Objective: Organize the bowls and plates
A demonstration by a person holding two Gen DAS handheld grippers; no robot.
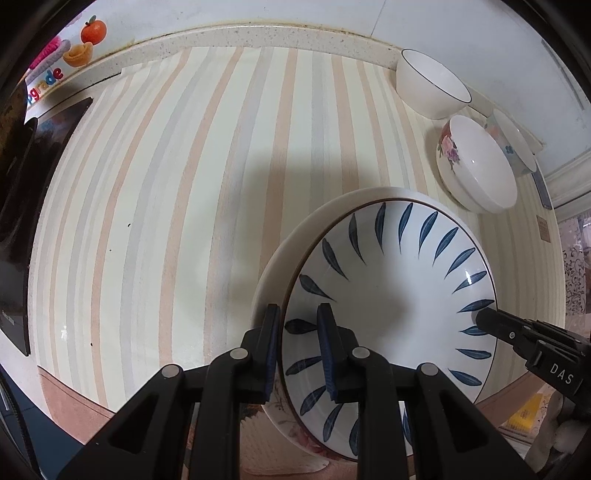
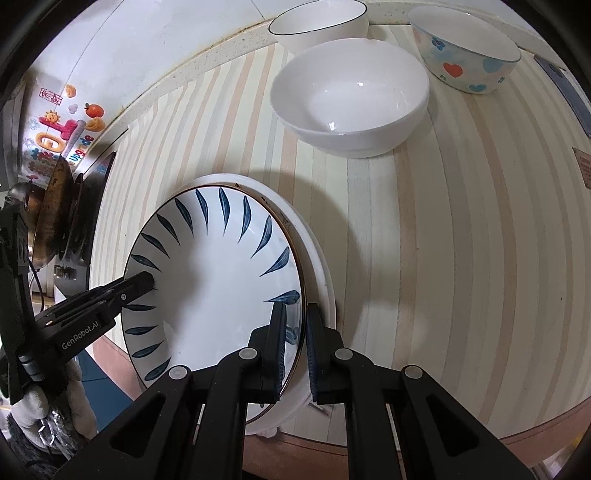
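Note:
A white plate with blue leaf marks lies on top of a larger white plate near the counter's front edge. My left gripper has its jaws astride the blue-leaf plate's left rim, closed on it. My right gripper has its jaws astride the same plate's right rim. Each gripper shows in the other's view: the right gripper and the left gripper. Three bowls stand at the back right: a plain white one, a wide white one, and a heart-patterned one.
The striped counter mat spreads to the left and back. A black stove with a pan sits at the far left. A tiled wall with stickers runs along the back. The counter's front edge is close below.

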